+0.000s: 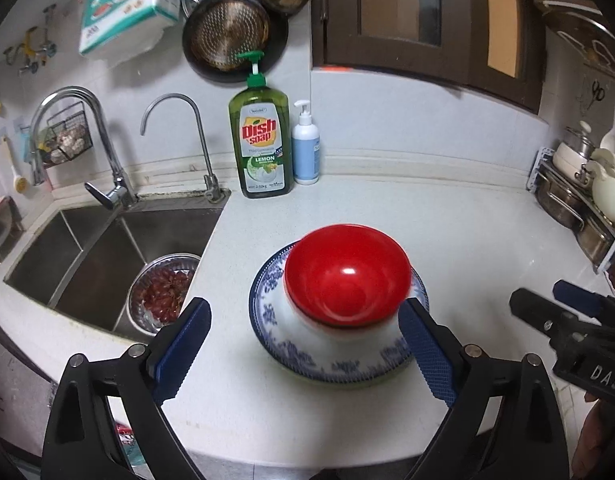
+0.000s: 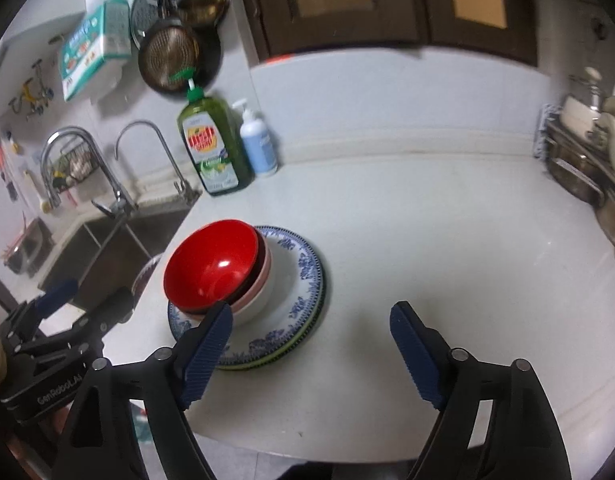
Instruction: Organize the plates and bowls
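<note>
Red bowl (image 1: 347, 276): it sits on top, nested in a stack of bowls. In my right wrist view I see a dark bowl, a pink one and a white bowl (image 2: 273, 280) under it.
Plates: the bowl stack stands on a blue-patterned plate (image 1: 331, 364). Under it, the right view shows one more plate with a green edge (image 2: 307, 344). All is near the front edge of the white counter (image 1: 447, 220), just right of the sink (image 1: 91, 256).
My left gripper (image 1: 303, 354): the jaws are wide apart, one blue pad on each side of the stack. The right pad looks very near the plate rim; I cannot tell if it touches. It holds nothing.
My right gripper (image 2: 311, 354): also wide open and empty, above the counter to the right of the stack. Its left pad overlaps the stack in the picture.
Sink: a metal colander with red fruit (image 1: 163, 292) lies inside.
Back wall: a green dish soap bottle (image 1: 261, 140) and a small white pump bottle (image 1: 306, 148) stand side by side.
</note>
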Motion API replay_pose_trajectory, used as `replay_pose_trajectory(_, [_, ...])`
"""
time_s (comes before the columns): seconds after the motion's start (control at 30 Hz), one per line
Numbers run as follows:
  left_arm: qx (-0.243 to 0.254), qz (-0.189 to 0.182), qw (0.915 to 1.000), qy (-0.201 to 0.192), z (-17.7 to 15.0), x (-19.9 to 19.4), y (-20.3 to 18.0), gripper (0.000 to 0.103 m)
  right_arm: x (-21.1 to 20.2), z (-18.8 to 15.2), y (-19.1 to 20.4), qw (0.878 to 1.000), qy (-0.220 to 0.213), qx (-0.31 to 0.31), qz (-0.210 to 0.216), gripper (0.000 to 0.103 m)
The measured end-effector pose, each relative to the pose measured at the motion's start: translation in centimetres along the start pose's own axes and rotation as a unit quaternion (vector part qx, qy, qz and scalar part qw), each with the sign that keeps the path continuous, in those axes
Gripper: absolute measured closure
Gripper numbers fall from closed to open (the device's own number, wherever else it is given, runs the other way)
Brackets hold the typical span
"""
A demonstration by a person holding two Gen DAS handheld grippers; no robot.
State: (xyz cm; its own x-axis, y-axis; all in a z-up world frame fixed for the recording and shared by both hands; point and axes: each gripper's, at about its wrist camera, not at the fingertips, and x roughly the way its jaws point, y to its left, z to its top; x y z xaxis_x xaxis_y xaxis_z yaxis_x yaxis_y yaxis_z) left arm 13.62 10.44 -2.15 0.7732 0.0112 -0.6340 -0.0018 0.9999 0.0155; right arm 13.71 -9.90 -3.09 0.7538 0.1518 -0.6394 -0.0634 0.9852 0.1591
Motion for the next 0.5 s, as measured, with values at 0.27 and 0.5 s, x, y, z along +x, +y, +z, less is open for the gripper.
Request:
replay_pose_trajectory(0.27, [-0.004, 0.019, 0.9983, -0.055, -3.5, -6.3, -0.6, 0.000, -6.0, -3.8, 0.1, 0.998, -0.051, -0.020, -0.021, 0.015])
replay_pose_trajectory(0.5, [-0.009, 0.029, 0.9971, -0.070, -5.8, -10.9, -0.5, 0.000, -10.3, -6.7, 0.3, 0.998, -0.064, -0.013, -0.027, 0.015])
